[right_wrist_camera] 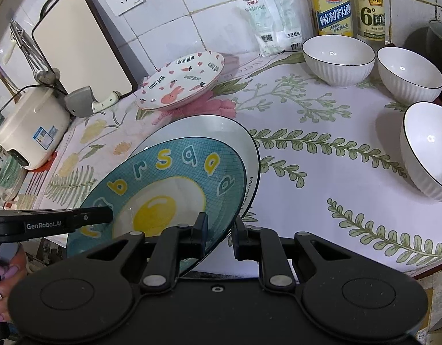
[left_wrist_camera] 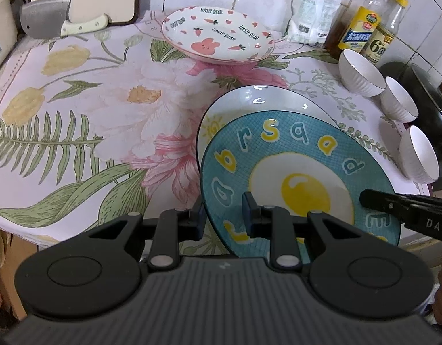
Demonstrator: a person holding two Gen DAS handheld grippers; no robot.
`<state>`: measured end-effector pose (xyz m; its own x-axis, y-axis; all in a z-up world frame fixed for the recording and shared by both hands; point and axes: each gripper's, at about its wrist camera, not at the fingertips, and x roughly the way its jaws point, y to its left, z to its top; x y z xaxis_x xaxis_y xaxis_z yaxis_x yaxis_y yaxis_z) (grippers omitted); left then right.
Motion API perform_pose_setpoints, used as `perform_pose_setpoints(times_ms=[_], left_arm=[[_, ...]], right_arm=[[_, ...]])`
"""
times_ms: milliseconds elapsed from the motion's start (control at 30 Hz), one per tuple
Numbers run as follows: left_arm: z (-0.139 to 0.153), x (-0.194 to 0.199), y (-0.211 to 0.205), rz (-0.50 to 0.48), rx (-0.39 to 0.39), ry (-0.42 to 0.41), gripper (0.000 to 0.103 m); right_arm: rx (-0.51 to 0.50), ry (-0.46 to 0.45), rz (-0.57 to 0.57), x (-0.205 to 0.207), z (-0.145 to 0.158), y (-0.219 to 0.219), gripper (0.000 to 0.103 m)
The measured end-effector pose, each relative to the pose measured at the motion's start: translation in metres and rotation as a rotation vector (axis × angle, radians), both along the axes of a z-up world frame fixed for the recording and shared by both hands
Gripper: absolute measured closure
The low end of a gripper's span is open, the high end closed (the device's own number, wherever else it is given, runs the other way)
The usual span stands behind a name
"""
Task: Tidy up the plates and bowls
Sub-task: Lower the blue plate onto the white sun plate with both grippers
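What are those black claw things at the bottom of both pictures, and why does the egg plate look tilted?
They are two hand-held grabbers, each with a camera looking along its fingers. One picture comes from the left gripper, the other from the right gripper. Together they pinch opposite edges of the teal egg plate, tilted above a pale plate on the flowery table. Also there: a bunny plate, three white bowls, two bottles and a cleaver.
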<state>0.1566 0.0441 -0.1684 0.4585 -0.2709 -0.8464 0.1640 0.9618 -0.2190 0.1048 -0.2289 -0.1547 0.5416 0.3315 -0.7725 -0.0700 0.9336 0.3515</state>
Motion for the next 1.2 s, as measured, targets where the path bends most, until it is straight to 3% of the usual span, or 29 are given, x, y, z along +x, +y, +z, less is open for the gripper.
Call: perform_pose_setpoints(times_ms=[533, 867, 1200], left_arm=[[-0.015, 0.02, 0.006, 0.054, -0.021, 0.064, 0.079], [-0.018, 0.026, 0.004, 0.071, -0.025, 0.095, 0.078], [-0.019, 0.03, -0.005, 0.1, 0.013, 0.073, 0.078]], right_arm=[[-0.081, 0.026, 0.032, 0.03, -0.007, 0.014, 0.081], [-0.183, 0.034, 0.052, 0.043, -0.008, 0.025, 0.072], [-0.168, 0.006, 0.026, 0.05, -0.015, 0.026, 0.068]])
